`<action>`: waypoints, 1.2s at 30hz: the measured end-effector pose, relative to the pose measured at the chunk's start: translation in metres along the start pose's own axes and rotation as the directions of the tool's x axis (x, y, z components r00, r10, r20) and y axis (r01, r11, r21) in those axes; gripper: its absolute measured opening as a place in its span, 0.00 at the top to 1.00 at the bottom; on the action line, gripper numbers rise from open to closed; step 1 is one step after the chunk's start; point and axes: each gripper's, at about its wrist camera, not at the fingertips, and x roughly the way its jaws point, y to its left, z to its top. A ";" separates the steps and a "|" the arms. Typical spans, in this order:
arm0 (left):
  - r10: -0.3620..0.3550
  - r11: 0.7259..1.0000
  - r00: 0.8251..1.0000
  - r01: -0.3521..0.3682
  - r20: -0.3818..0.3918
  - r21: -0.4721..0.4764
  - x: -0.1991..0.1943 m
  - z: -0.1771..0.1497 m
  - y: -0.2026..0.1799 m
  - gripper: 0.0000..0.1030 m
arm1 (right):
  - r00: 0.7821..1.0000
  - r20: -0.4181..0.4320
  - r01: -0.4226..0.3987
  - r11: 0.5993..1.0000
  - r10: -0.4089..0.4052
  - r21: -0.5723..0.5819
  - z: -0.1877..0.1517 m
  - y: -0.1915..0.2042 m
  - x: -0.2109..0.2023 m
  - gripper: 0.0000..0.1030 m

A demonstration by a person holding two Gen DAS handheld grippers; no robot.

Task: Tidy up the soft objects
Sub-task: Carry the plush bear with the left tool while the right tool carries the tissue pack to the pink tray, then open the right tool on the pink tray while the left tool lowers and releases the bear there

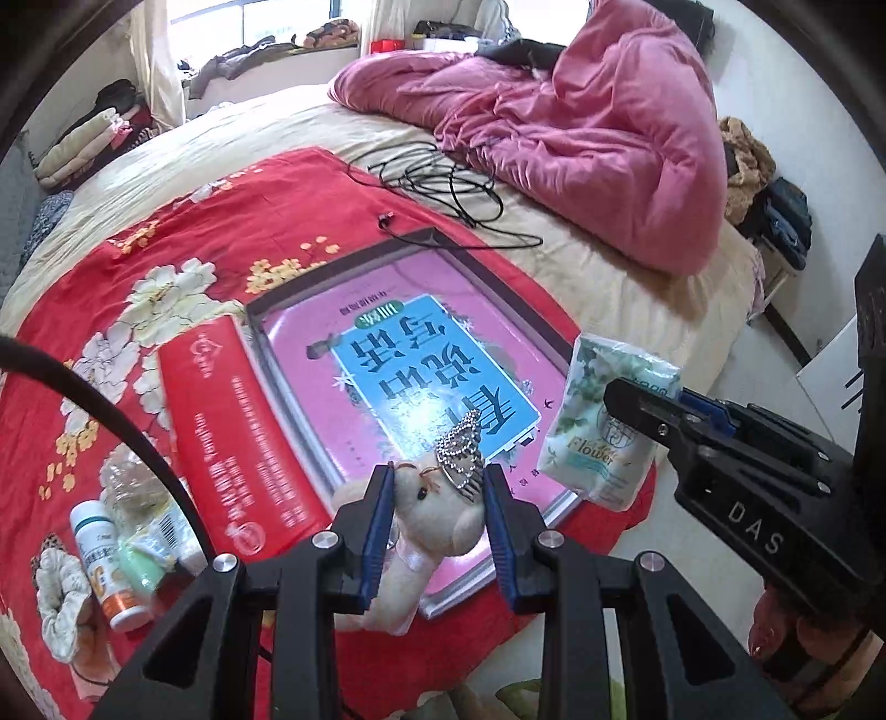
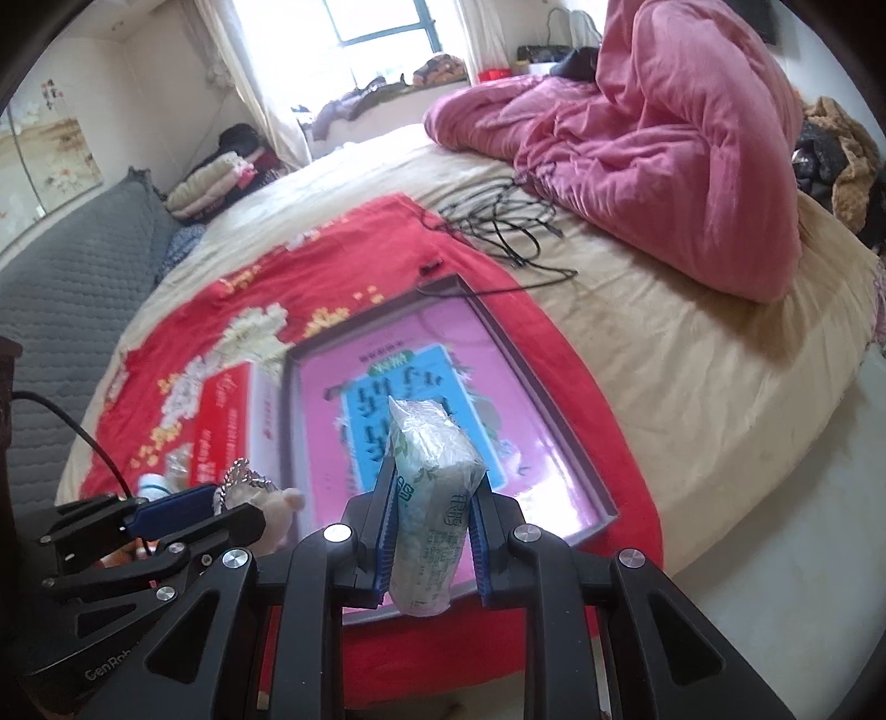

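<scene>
Plush toy [image 1: 432,531] sits clamped in left gripper [image 1: 440,493]; tissue pack [image 2: 429,498] clamped in right gripper [image 2: 432,504].

A wide bed [image 2: 692,387] with a beige sheet fills the room, a rumpled pink duvet [image 2: 664,166] heaped at its far side. Daylight floods through a curtained window [image 2: 382,33] above a cluttered sill; a grey quilted sofa [image 2: 72,266] stands by cream walls.

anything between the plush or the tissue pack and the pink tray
Nothing visible. The left gripper holds the plush and the right gripper holds the tissue pack, both above the tray, whose near part lies bare.
</scene>
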 end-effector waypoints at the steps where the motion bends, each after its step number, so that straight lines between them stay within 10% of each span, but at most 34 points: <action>1: 0.007 1.000 1.000 -0.007 -0.007 0.003 0.006 0.001 -0.002 0.69 | 1.000 -0.010 0.003 1.000 -0.003 0.001 0.000 -0.003 0.005 0.78; 36: 0.013 0.999 0.989 -0.007 -0.148 0.042 0.091 0.008 -0.025 0.68 | 0.986 -0.122 0.107 0.994 -0.110 -0.034 -0.001 -0.043 0.075 0.59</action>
